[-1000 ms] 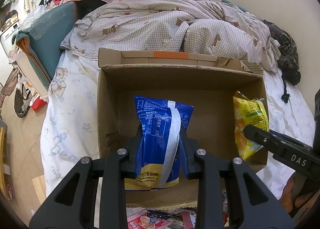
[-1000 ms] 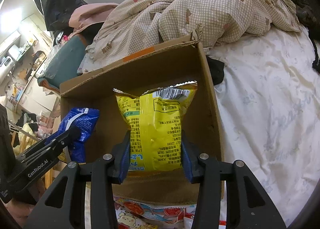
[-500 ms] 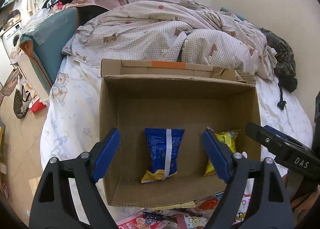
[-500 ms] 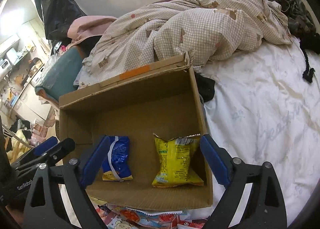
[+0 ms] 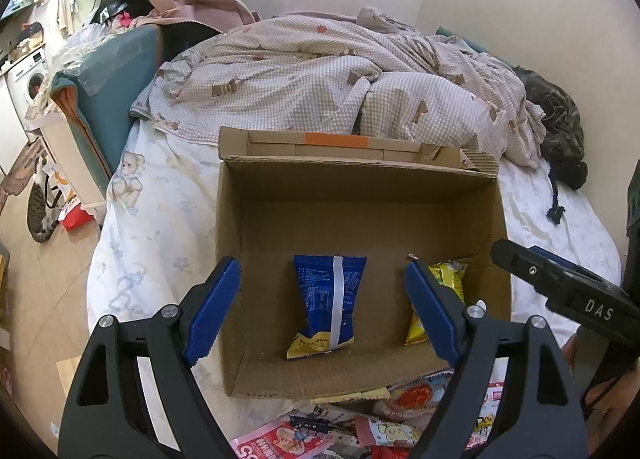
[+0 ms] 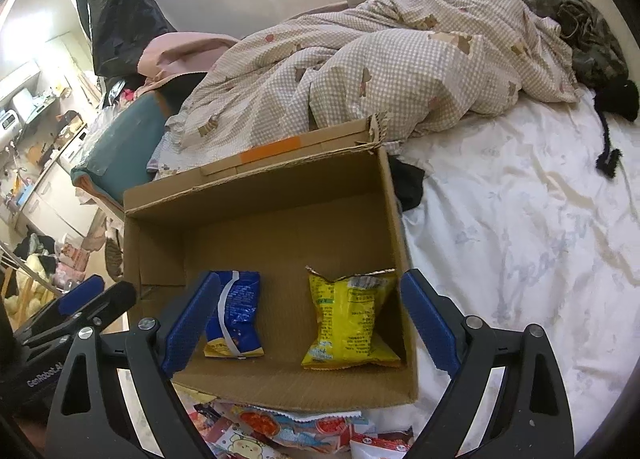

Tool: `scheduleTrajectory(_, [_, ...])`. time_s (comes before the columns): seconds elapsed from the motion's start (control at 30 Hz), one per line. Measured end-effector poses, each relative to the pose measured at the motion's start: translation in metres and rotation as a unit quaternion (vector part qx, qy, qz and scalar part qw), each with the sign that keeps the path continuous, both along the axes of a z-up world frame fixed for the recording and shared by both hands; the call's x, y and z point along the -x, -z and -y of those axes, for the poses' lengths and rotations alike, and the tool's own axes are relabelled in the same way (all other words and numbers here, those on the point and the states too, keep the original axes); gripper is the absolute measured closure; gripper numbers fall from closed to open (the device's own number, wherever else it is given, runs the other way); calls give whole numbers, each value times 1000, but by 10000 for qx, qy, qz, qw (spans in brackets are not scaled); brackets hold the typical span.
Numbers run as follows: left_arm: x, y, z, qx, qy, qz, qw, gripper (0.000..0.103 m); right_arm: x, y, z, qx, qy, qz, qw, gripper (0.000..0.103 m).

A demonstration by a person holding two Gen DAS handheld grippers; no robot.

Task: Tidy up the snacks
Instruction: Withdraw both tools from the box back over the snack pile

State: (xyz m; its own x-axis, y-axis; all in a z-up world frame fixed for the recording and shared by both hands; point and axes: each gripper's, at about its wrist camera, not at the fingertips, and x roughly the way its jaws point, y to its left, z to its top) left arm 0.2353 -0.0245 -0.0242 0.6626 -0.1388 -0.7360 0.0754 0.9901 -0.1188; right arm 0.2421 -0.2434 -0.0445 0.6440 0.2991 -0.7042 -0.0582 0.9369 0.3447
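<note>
While both the left gripper (image 5: pixel 322 309) and right gripper (image 6: pixel 310 323) hover with fingers spread wide and empty, the blue foil snack packet (image 5: pixel 328 305) and yellow foil snack packet (image 6: pixel 348 325) lie side by side inside the open brown cardboard box (image 5: pixel 360 195) on the bed (image 6: pixel 520 239).

From each wrist we look steeply down, close, past parted jaws into one cardboard box (image 5: pixel 360 195) (image 6: pixel 256 227); both views share it.

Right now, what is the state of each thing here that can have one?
Cardboard box: open, flaps up.
Blue snack bag: sealed, lying inside the box.
Yellow snack bag: sealed, inside the box.
Left hand-held gripper: open, empty.
Right hand-held gripper: open, empty.
</note>
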Motion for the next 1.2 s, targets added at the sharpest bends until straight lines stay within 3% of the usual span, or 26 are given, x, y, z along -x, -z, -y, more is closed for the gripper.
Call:
scheduleTrajectory(0.47, [45,-17,-17,-101,-80,113,9999,21,64,-22,5,309,251,25,9992,9])
scheduleTrajectory(0.63, [65,-18,-25,-121,-164,110,9997,21,90,-19,12,356,514,-150,9979,4])
scheduleTrajectory(0.8, [83,-15,-31,-144,-230,46,9996,21,113,-25,20,556,896,10,9944,4])
scheduleTrajectory(1.2, [119,-6,-39,-214,-256,-229,9992,21,133,-21,22,551,718,-72,9959,4])
